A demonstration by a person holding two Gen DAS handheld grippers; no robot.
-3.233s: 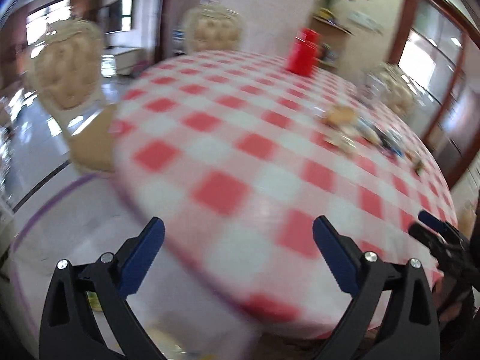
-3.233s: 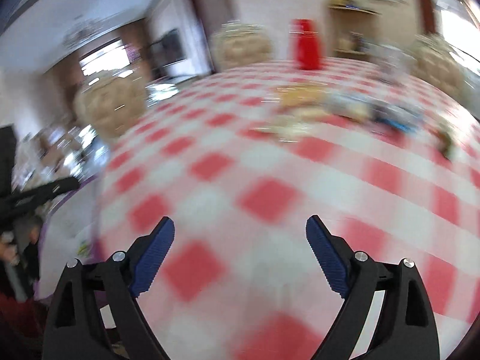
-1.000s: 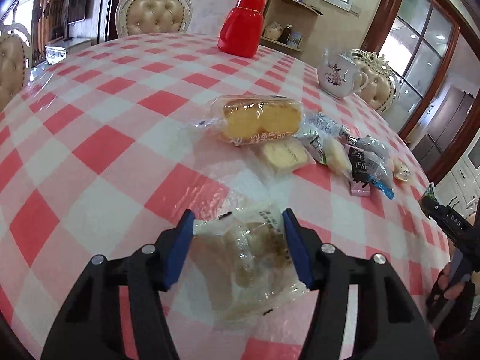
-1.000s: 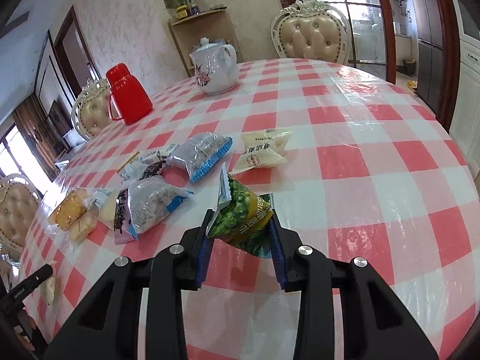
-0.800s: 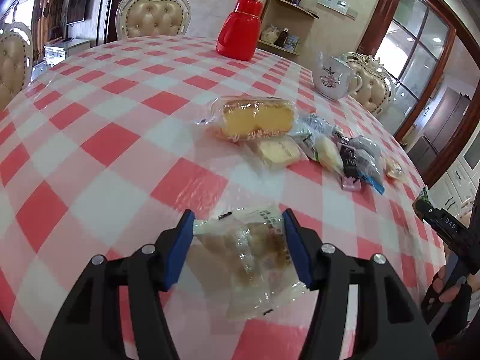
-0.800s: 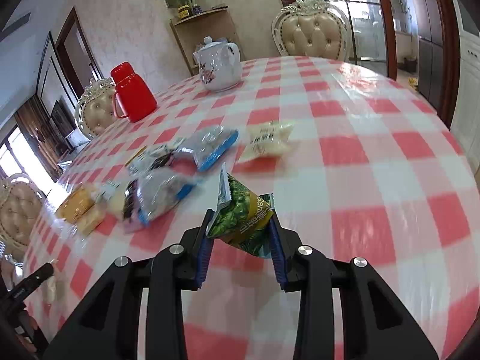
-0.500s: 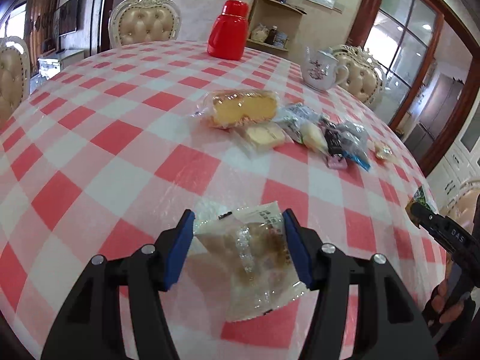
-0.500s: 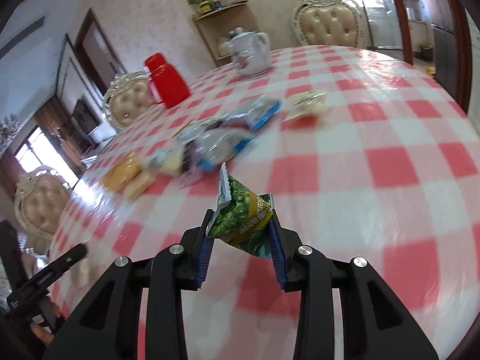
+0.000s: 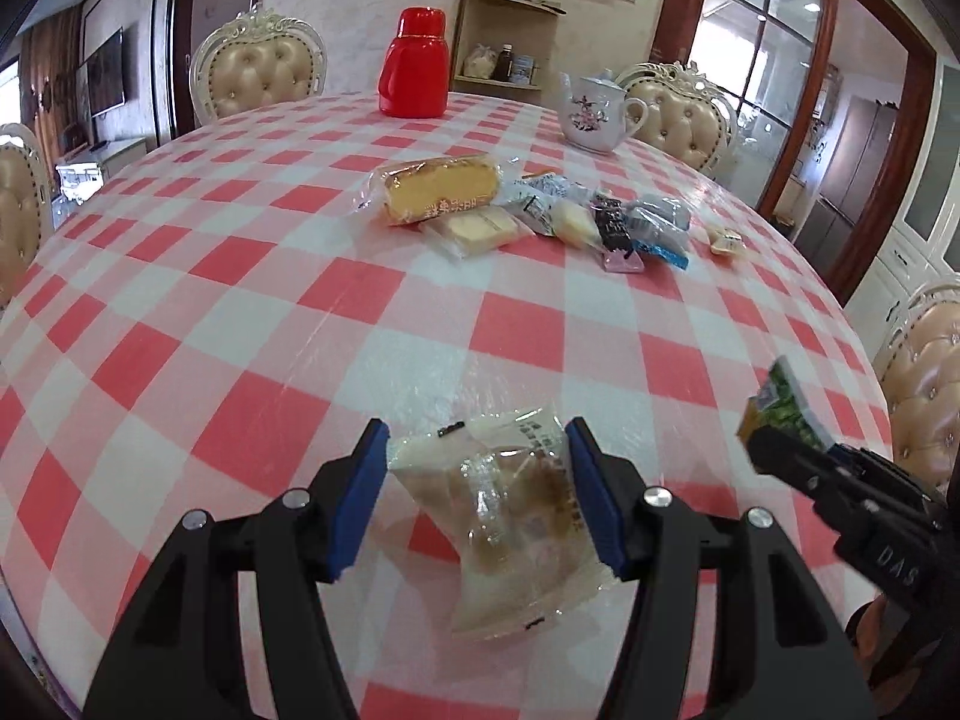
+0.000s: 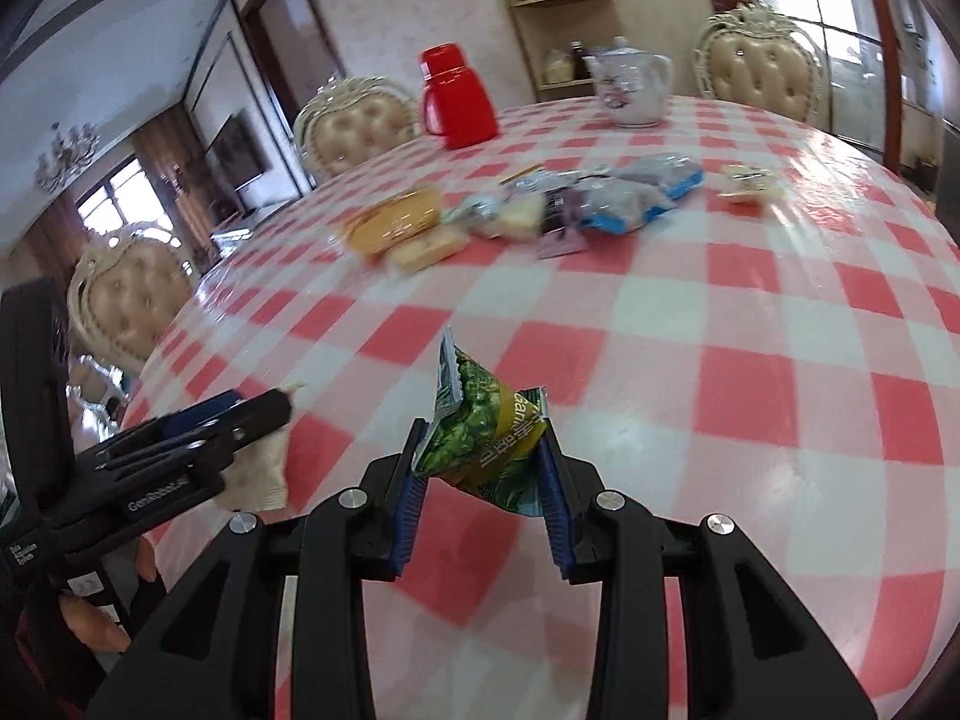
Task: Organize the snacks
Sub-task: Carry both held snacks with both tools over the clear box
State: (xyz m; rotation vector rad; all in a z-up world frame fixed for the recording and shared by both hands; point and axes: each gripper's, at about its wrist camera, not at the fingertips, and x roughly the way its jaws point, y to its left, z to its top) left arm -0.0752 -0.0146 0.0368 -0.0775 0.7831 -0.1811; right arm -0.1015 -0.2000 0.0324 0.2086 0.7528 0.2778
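My left gripper (image 9: pixel 477 480) is shut on a clear-wrapped pastry packet (image 9: pixel 516 516), held above the near part of the checked table (image 9: pixel 300 312). My right gripper (image 10: pixel 483 468) is shut on a green snack pouch (image 10: pixel 486 432). In the left wrist view that green pouch (image 9: pixel 786 402) shows at the right edge in the other gripper. In the right wrist view the pastry packet (image 10: pixel 261 468) hangs at the left. A row of snack packets lies mid-table: a yellow cake (image 9: pixel 444 189), a pale biscuit pack (image 9: pixel 480 228), dark and blue packets (image 9: pixel 636 228) and a small packet (image 9: pixel 726 240).
A red thermos (image 9: pixel 417 63) and a white flowered teapot (image 9: pixel 594 114) stand at the far side of the table. Padded chairs (image 9: pixel 261 75) ring the table. A person's hand (image 10: pixel 90 624) grips the left tool's handle. The table's round edge runs close at the right.
Both grippers have drawn back from the snack row toward the near edge with their packets still held. The two grippers now show in each other's views, closer together.
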